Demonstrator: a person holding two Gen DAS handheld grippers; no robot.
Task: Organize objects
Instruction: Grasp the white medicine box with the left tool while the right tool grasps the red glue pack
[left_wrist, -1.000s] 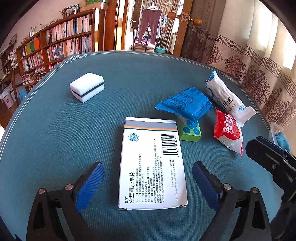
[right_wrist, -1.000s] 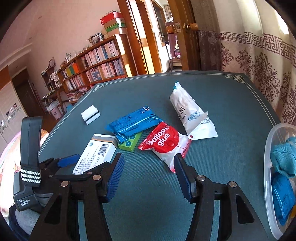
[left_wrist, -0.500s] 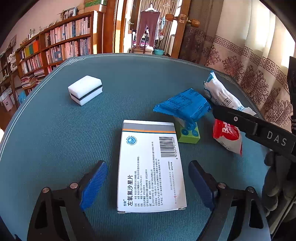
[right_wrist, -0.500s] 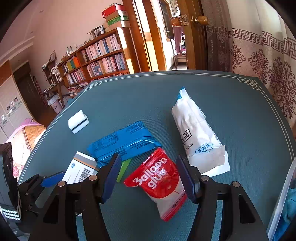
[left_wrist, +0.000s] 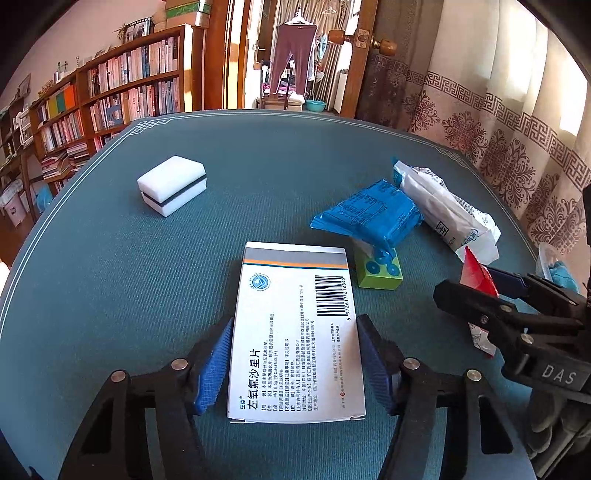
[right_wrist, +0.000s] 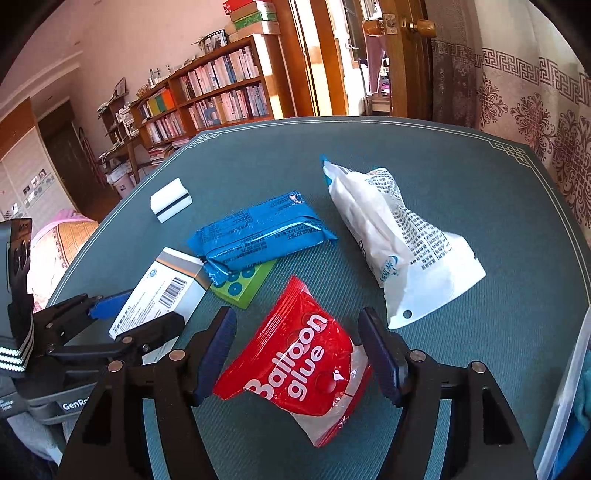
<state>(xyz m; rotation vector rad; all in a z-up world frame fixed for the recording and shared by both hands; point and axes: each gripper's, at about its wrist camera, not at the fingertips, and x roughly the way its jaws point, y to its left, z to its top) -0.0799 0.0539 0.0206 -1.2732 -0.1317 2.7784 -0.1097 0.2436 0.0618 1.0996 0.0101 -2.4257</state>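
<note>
The left claw straddles the near half of a flat white medicine box, its jaws closing; the ribbed blue pads sit just beside the box's long edges, and whether they already press on the card cannot be told. The box lies flat on the tabletop, a rigid carton with an orange and grey band, a barcode and printed text.

The right claw has its jaws opening, and they stand to either side of a red packet lettered "Balloon glue", with a gap on both sides, so nothing is gripped. The packet is glossy crinkled film with a clear lower end, lying flat.

Beyond the box, a green toy brick with blue round studs props up one end of a blue foil-wrapped pack, which rests tilted on it. Just beside that lies a long white plastic bag, soft and creased, with dark print and a punched hole at its flat sealed end. Well apart, toward the far left, sits a white foam block with a dark stripe round its middle. The tabletop is covered in teal woven cloth with a pale line border. At the right edge a clear plastic bin holds blue cloth.
</note>
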